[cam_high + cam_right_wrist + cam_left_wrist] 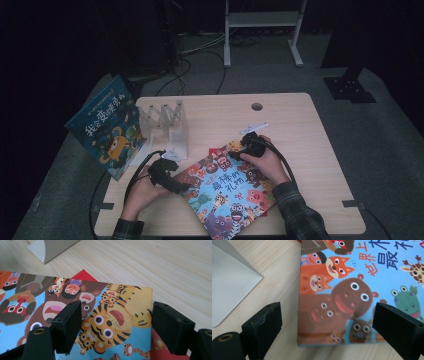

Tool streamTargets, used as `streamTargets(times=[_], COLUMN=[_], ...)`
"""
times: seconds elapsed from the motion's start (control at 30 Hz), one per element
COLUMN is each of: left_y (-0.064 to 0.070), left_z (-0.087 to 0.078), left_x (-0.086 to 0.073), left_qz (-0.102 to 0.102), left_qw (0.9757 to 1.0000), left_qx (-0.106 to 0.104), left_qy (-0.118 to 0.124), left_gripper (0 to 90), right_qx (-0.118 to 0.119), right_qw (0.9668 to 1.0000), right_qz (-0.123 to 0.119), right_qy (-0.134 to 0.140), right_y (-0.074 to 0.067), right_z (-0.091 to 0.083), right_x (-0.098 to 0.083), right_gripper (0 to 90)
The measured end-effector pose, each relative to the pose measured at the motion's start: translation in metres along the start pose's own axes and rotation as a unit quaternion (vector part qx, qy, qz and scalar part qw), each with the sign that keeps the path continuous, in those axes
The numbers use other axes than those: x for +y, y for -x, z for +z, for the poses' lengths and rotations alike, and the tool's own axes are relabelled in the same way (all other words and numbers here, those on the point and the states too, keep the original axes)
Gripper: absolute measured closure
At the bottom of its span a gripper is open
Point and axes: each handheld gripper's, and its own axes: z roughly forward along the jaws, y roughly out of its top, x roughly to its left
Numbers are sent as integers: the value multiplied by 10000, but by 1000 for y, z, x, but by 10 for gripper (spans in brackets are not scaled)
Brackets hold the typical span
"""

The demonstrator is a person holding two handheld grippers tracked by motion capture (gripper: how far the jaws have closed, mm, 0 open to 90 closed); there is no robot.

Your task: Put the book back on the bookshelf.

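A picture book (227,192) with cartoon animals on a blue cover lies flat on the wooden table (300,130), on top of a red book (82,275). My left gripper (183,188) rests at the book's left edge. In the left gripper view its jaws stand wide apart, open (327,327), astride the edge of the picture book (362,277) by the brown hippos. My right gripper (242,143) is at the book's far corner. The right gripper (117,327) is open, hovering over the tiger on the picture book (110,322), with nothing pinched.
A white zigzag book rack (167,125) stands at the table's back left, its base seen as the rack (229,285) and the rack (52,247). A blue book (107,127) leans beside it over the left table edge. A small white label (252,127) lies behind the right gripper.
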Motion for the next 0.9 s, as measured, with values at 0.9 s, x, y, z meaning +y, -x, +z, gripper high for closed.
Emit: streamTargets(times=[0.9], left_y=[8], left_z=[18], left_x=[4], left_qz=[-58], left_qw=[9996], left_qx=[-272], left_qy=[-43], left_gripper=[68], right_qx=[-348], right_qw=[9990], right_qz=[-148], right_qy=[253], right_y=[-2], right_z=[-74], right_x=[-43], right_gripper=[255])
